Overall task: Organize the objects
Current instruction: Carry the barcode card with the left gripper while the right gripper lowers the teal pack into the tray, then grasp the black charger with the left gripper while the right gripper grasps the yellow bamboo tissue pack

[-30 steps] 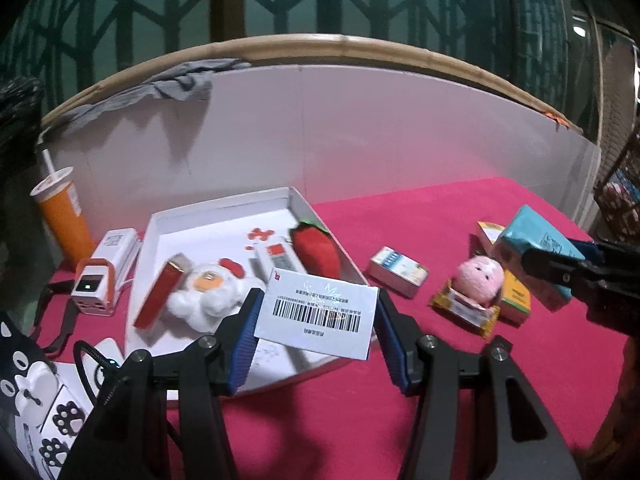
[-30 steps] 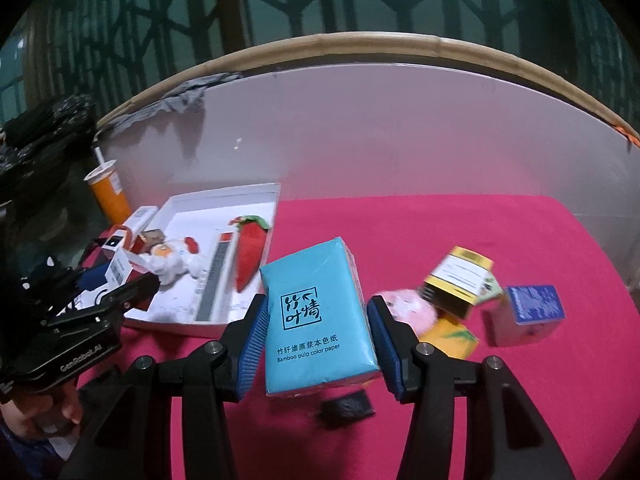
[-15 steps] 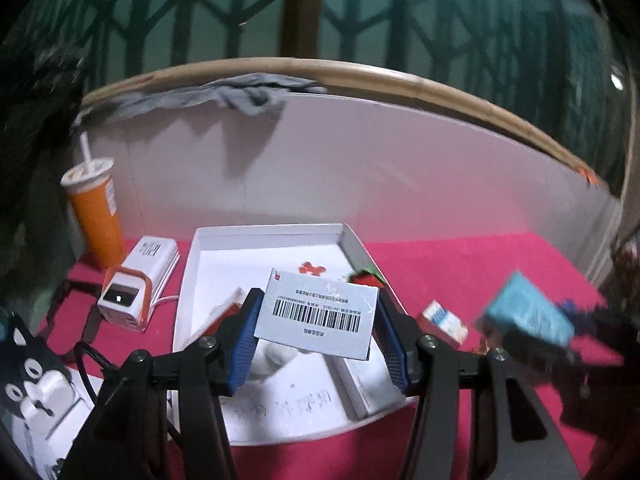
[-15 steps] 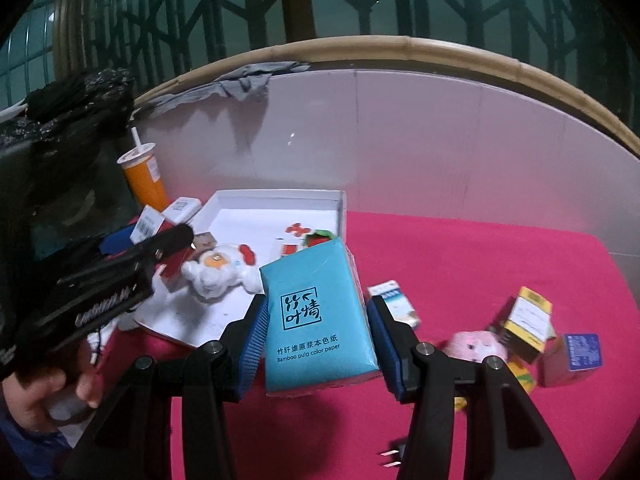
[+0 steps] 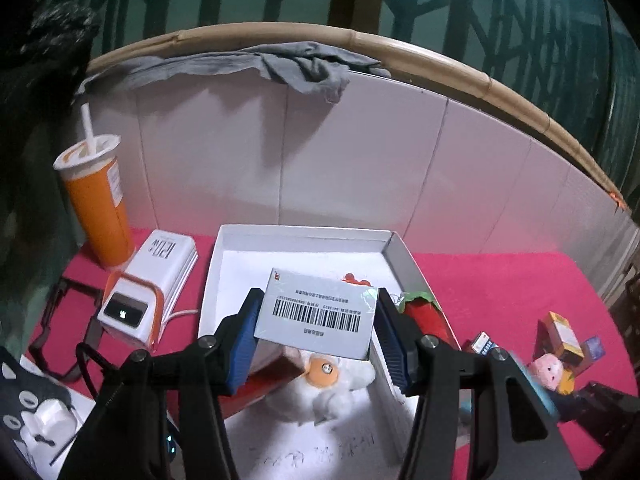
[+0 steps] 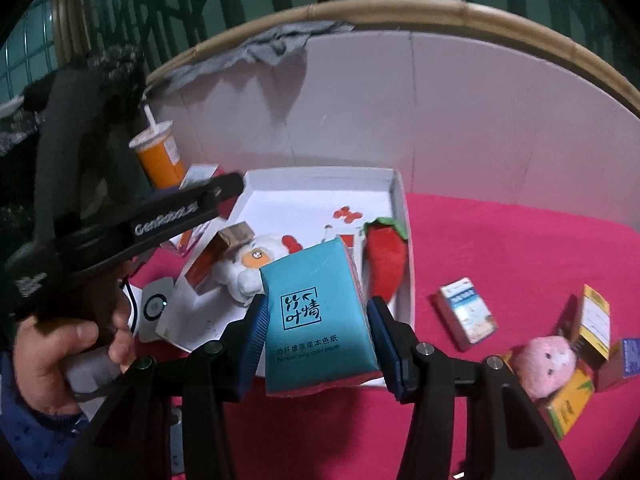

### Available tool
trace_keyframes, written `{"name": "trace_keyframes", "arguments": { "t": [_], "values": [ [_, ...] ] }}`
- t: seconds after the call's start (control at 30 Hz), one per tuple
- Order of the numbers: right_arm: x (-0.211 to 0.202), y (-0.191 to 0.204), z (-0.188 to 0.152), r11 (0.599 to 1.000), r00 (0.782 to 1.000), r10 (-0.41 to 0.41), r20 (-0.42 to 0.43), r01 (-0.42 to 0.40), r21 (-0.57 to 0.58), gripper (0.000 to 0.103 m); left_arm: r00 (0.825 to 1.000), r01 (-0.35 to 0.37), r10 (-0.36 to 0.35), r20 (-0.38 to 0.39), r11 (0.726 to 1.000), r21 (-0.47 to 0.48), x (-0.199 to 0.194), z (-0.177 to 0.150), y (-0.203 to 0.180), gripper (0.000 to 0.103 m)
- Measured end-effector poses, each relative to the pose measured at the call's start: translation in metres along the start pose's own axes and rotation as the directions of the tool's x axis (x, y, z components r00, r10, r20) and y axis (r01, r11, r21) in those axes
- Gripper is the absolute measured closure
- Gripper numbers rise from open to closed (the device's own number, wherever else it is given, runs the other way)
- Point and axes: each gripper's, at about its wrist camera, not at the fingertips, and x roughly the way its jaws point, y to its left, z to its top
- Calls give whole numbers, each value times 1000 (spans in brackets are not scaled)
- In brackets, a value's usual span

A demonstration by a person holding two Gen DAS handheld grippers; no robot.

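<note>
My left gripper (image 5: 314,330) is shut on a white barcode box (image 5: 316,314), held over the open white tray (image 5: 304,234). In the tray lie a white plush chicken (image 5: 324,384), a red plush strawberry (image 5: 424,316) and a red box (image 5: 260,384). My right gripper (image 6: 316,342) is shut on a teal tissue pack (image 6: 316,320), near the tray's (image 6: 320,172) front right corner. The left gripper's body (image 6: 160,220) and the hand holding it show at the left of the right wrist view.
An orange cup with a straw (image 5: 96,200) and a white power bank (image 5: 148,288) stand left of the tray. On the red cloth to the right lie a small blue-white carton (image 6: 468,312), a pink plush (image 6: 544,360) and several small boxes (image 6: 592,320). A white wall panel (image 5: 360,160) backs the table.
Both grippers have moved left toward the tray, each keeping its load. The barcode box now hangs over the tray's inside; the tissue pack has come from mid-table to the tray's near corner.
</note>
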Motion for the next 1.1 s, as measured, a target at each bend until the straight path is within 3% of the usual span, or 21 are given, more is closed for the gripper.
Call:
{"name": "trace_keyframes", "arguments": {
  "t": [0.2, 0.27, 0.33, 0.4, 0.43, 0.5, 0.87, 1.1],
  "values": [
    [44, 12, 5, 999, 999, -41, -32, 40, -35, 48, 999, -49, 49, 6, 999, -1, 9, 6, -2, 47],
    [54, 12, 6, 999, 999, -43, -30, 42, -32, 45, 998, -53, 53, 21, 999, -9, 7, 6, 1, 36],
    [64, 10, 6, 999, 999, -28, -45, 28, -20, 41, 998, -59, 59, 33, 998, -15, 5, 6, 3, 9],
    [68, 9, 3, 999, 998, -27, -56, 26, -22, 29, 996, -74, 75, 50, 997, -11, 3, 5, 3, 2],
    [66, 9, 1, 999, 998, -24, -51, 22, -26, 20, 996, -75, 75, 52, 997, -7, 2, 4, 3, 0],
    [61, 8, -2, 999, 999, -23, -33, 21, -32, 16, 996, -80, 79, 51, 997, 8, 1, 3, 0, 0],
    [-2, -30, -22, 996, 996, -60, 68, 55, 73, 14, 993, -79, 74, 87, 995, 56, -19, -2, -32, 0],
    [-33, -71, -34, 984, 993, -66, 100, 48, 172, 13, 998, -34, 28, 56, 993, 112, -22, -15, -63, 0]
  ]
}}
